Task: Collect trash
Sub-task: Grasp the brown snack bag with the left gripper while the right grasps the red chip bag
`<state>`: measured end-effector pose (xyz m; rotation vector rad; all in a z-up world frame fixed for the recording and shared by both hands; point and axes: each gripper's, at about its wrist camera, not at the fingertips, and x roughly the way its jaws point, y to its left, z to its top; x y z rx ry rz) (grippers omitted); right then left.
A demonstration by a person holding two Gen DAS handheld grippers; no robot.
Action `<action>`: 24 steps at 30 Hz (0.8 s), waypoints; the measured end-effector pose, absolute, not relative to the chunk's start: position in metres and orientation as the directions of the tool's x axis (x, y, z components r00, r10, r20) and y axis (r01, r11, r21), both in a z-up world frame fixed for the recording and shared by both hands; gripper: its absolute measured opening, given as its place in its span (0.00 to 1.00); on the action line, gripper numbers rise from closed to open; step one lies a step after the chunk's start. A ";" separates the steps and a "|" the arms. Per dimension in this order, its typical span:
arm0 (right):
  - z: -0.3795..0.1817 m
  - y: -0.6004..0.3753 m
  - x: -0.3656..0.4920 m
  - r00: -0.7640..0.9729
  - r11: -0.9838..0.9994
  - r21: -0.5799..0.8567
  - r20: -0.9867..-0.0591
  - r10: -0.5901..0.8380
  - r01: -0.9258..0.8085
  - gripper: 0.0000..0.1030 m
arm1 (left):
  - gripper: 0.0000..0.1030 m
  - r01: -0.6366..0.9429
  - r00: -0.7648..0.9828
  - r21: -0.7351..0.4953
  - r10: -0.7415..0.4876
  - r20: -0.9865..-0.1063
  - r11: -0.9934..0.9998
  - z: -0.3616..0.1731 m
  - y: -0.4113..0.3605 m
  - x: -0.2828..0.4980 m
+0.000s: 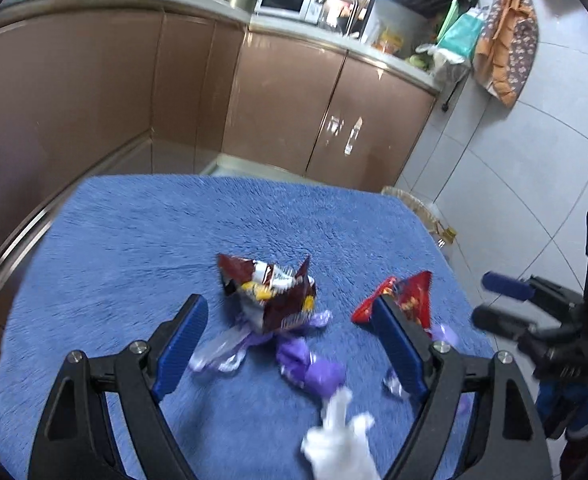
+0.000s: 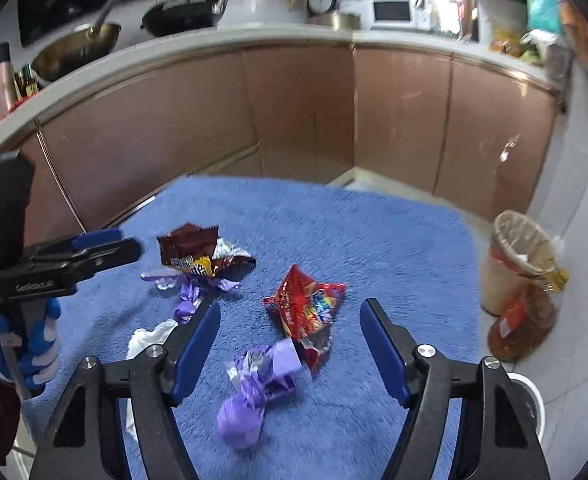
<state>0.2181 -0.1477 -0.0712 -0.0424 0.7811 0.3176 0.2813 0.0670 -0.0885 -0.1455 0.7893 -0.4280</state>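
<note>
Trash lies on a blue towel [image 1: 134, 240] [image 2: 374, 232]. A dark brown snack bag [image 1: 270, 296] [image 2: 202, 256] lies mid-towel over purple wrappers [image 1: 310, 368] [image 2: 254, 384]. A red snack bag [image 1: 410, 300] [image 2: 306, 312] lies to its right. A white crumpled tissue [image 1: 342, 436] [image 2: 146, 340] lies at the near edge. My left gripper [image 1: 290, 312] is open and empty, above the towel with the brown bag between its fingers. My right gripper [image 2: 290, 320] is open and empty, with the red bag and purple wrapper between its fingers. Each gripper shows in the other's view, the right one [image 1: 502, 300] and the left one [image 2: 110, 244].
A lined waste bin [image 2: 514, 264] [image 1: 414, 200] stands on the floor right of the towel, with an oil bottle [image 2: 522, 328] beside it. Brown kitchen cabinets [image 1: 286, 100] run behind. A white round object [image 2: 530, 396] sits at the lower right.
</note>
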 end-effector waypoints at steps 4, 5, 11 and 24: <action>-0.090 -0.140 0.245 0.606 0.941 0.098 -0.743 0.285 -0.322 0.64 | 0.81 0.306 0.589 -0.278 -0.411 -0.696 0.910 -0.106 0.052 0.306; -0.094 -0.137 0.250 0.593 0.938 0.100 -0.751 0.290 -0.332 0.63 | 0.78 0.304 0.585 -0.273 -0.405 -0.703 0.913 -0.109 0.049 0.310; -0.113 -0.132 0.271 0.522 0.925 0.114 -0.797 0.303 -0.362 0.42 | 0.49 0.275 0.546 -0.297 -0.403 -0.734 0.914 -0.128 0.045 0.328; -0.101 -0.155 0.266 0.554 0.917 0.188 -0.748 0.366 -0.352 0.13 | 0.23 0.270 0.593 -0.362 -0.450 -0.667 0.892 -0.110 0.063 0.317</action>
